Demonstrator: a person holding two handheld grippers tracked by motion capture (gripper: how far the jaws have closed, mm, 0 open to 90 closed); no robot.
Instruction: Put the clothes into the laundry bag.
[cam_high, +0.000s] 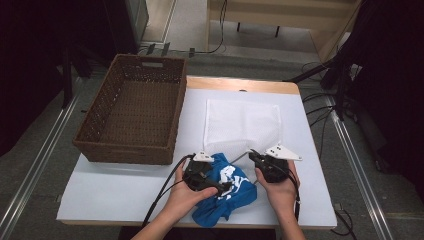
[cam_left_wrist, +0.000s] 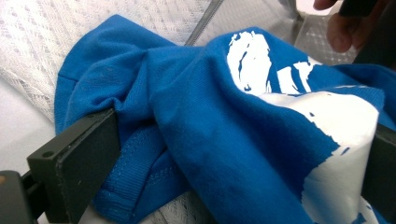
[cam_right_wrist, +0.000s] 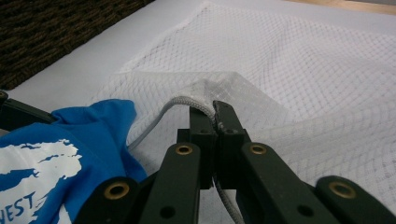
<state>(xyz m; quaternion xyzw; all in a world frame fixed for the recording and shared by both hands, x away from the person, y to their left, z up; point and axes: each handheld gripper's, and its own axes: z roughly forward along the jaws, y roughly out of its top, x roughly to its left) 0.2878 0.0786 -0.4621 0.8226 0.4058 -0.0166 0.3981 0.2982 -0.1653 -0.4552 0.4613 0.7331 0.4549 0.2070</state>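
The white mesh bag (cam_high: 243, 125) lay flat on the white table (cam_high: 125, 185) with its long axis running away from the person, its near edge lifted at the right corner. It was a fine netted pouch with a thicker corded hem, seen close in the right gripper view (cam_right_wrist: 299, 74). The blue shirt (cam_high: 227, 192) sat crumpled at the near end of the bag, bunched rather than spread, with no clear long axis; its white printed graphic faced up and toward the right. In the left gripper view the shirt (cam_left_wrist: 210, 130) showed soft folds, a stitched hem low at the left, and a broad white print at the right. The left gripper (cam_high: 220, 186) lay over the shirt, its two jaws set wide with the bunched cloth filling the gap between them and pressing against both pads, so it was grasping the shirt. The right gripper (cam_right_wrist: 211, 108) was clenched on the bag's corded hem, holding that edge raised off the table just beside the shirt (cam_right_wrist: 56, 154). In the high view the right gripper (cam_high: 253, 156) sat at the bag's near right corner, close to the shirt. A brown wicker basket (cam_high: 95, 112) stood to the left of the bag, well apart from both grippers.
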